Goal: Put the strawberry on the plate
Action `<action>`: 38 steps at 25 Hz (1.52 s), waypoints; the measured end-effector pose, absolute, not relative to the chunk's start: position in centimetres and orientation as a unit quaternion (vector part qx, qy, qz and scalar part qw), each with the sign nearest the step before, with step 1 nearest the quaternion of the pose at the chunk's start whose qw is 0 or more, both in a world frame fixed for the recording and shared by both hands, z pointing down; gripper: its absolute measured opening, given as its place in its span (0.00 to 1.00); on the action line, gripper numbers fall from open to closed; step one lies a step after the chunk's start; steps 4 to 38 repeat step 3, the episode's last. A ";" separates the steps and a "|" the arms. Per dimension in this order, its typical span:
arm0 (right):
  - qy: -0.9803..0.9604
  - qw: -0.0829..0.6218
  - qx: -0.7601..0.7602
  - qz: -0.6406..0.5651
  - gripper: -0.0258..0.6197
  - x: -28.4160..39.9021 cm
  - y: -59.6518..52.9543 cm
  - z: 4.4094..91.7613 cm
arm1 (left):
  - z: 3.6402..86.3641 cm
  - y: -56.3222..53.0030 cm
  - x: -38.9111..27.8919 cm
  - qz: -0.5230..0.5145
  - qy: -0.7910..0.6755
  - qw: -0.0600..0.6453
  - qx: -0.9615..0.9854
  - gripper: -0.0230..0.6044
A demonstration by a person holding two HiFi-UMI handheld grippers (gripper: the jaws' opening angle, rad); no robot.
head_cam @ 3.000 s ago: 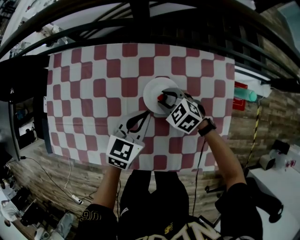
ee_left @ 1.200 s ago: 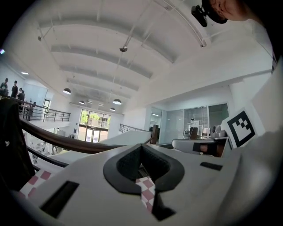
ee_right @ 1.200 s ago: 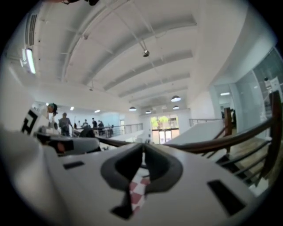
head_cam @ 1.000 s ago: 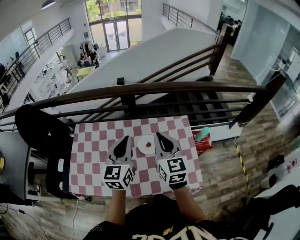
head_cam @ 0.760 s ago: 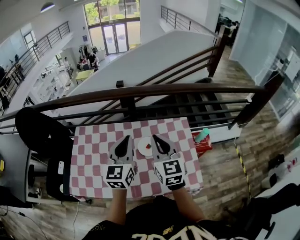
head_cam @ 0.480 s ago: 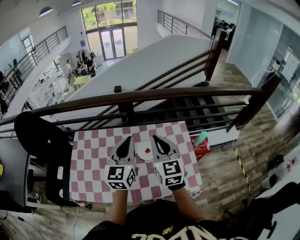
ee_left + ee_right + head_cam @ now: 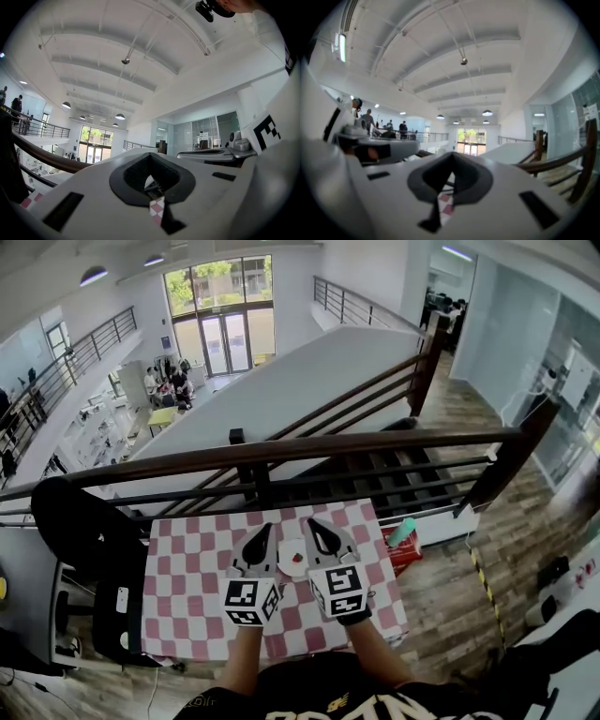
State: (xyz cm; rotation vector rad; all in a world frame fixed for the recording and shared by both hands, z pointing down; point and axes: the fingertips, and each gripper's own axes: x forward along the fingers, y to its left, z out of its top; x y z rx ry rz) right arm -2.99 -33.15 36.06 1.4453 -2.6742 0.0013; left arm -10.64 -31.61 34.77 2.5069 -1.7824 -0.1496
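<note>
The small white plate (image 7: pixel 286 554) lies on the red and white checked tablecloth (image 7: pixel 197 568), seen from far above in the head view. The red strawberry (image 7: pixel 298 559) rests on it, free of both grippers. My left gripper (image 7: pixel 265 530) is held up just left of the plate, its jaws shut and empty. My right gripper (image 7: pixel 310 522) is held up just right of the plate, also shut and empty. In the left gripper view, my left gripper (image 7: pixel 149 156) points up towards the ceiling; in the right gripper view, my right gripper (image 7: pixel 452 155) does the same. A sliver of cloth shows through each.
A dark wooden railing (image 7: pixel 281 451) runs along the table's far side, with an open drop beyond it. A black chair (image 7: pixel 75 521) stands at the left. A green bottle (image 7: pixel 401 532) lies on a red box (image 7: pixel 407 551) off the table's right edge.
Three seconds ago my right gripper was at the plate with the strawberry; now the strawberry lies free on the plate. Both grippers are raised, and the head view is much higher.
</note>
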 end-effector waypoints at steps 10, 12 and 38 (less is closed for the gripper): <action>-0.879 0.061 0.472 0.012 0.07 -3.5 -33.4 37.1 | 35.3 -31.8 -11.2 -0.044 -0.582 0.035 0.811 0.05; -0.879 0.061 0.472 0.012 0.07 -3.5 -33.4 37.1 | 35.3 -31.8 -11.2 -0.044 -0.582 0.035 0.811 0.05; -0.879 0.061 0.472 0.012 0.07 -3.5 -33.4 37.1 | 35.3 -31.8 -11.2 -0.044 -0.582 0.035 0.811 0.05</action>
